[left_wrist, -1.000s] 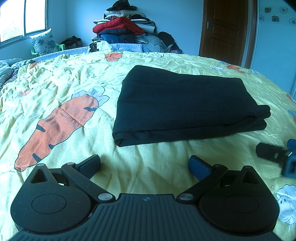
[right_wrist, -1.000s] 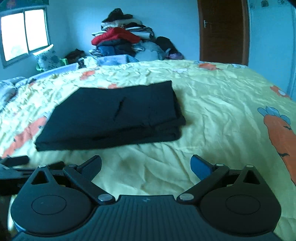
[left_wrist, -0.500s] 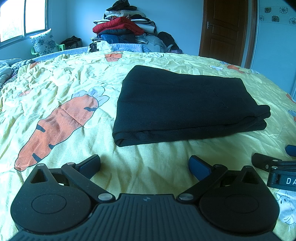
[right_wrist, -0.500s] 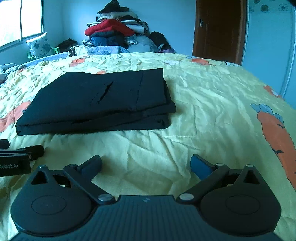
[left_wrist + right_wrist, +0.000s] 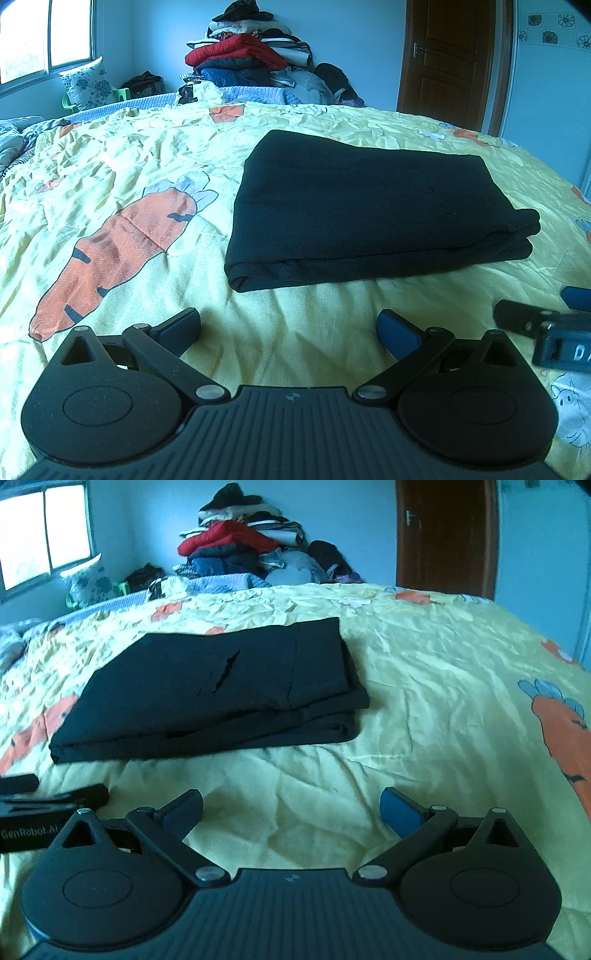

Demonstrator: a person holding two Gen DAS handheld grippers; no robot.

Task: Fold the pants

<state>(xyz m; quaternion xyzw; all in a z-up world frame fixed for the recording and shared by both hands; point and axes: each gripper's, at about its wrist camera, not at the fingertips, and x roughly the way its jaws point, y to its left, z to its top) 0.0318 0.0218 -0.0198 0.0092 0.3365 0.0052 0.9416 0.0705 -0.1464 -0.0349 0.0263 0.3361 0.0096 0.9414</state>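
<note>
Black pants (image 5: pixel 373 206), folded into a flat rectangle, lie on the yellow carrot-print bedspread (image 5: pixel 122 177) just ahead of both pairs of tongs. Left tongs (image 5: pixel 288 328) and right tongs (image 5: pixel 291 808) both stand spread wide, holding nothing, side by side and short of the near edge. Long axis runs across the tongs' line of sight (left to right). Neither pair appears clearly nearer; folding looks essentially complete.
</note>
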